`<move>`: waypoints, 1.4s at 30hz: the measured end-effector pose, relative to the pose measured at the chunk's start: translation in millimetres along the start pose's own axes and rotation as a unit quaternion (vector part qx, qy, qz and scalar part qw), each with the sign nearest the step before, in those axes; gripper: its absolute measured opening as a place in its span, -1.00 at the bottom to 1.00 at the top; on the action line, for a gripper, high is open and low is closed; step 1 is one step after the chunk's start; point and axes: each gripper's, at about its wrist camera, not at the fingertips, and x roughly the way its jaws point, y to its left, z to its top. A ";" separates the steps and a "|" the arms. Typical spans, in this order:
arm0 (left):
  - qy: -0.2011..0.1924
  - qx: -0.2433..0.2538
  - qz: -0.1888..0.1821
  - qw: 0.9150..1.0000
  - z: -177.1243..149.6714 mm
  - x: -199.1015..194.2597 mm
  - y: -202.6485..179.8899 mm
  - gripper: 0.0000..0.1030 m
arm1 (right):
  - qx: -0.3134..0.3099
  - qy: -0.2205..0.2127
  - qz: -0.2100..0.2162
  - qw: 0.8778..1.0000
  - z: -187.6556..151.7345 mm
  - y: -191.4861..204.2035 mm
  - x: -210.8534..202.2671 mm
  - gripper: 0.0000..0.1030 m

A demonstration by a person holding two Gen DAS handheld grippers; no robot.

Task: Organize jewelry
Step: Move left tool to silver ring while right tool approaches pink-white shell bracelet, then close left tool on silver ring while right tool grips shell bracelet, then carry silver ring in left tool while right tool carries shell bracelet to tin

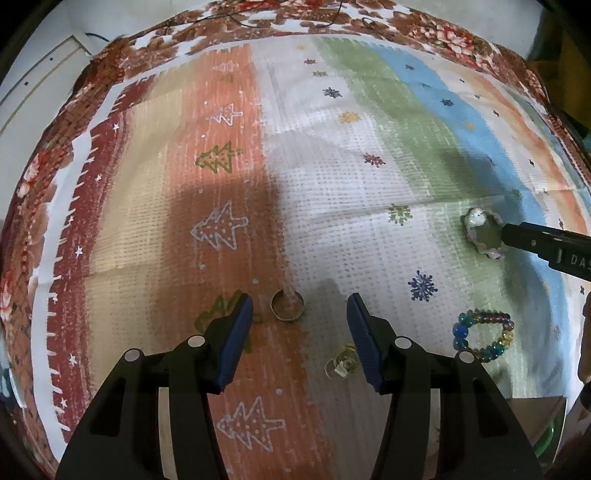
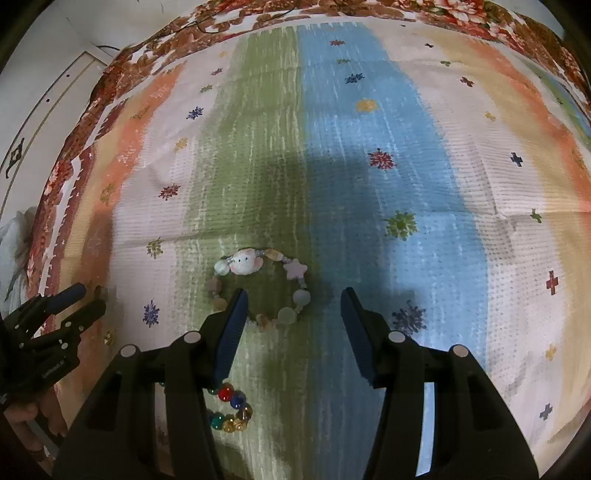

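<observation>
A striped cloth [image 1: 332,184] with tree and snowflake prints covered the table, over a floral cover [image 1: 443,33] at its edges. On it lay a ring [image 1: 287,306], a clear clip [image 1: 341,363], a pastel bracelet [image 2: 258,284] with a white animal charm, and a coloured bead bracelet [image 1: 484,334]. Nothing blocked any of these. Both tools pointed steeply down at the cloth. Left tool [image 1: 300,339]: jaws part-open and empty, the ring just ahead between the fingertips, the clip beside the right finger. Right tool [image 2: 291,334]: jaws part-open and empty, its left finger crossing the pastel bracelet's near side; contact could not be told. The bead bracelet lay beneath that finger
</observation>
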 end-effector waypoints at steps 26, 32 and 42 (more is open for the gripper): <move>0.006 0.005 0.001 1.000 1.8 9.7 1.6 -0.60 | -0.035 0.007 -0.008 0.999 -1.9 9.8 6.6 -0.77; -0.014 0.010 -0.014 1.000 0.6 -10.2 -9.0 -0.60 | -0.060 -0.015 -0.011 0.998 -3.7 25.5 -11.5 -0.77; -0.041 0.019 -0.036 0.998 -9.1 -42.7 -23.8 -0.60 | -0.080 -0.047 -0.011 0.996 -14.6 36.7 -43.9 -0.77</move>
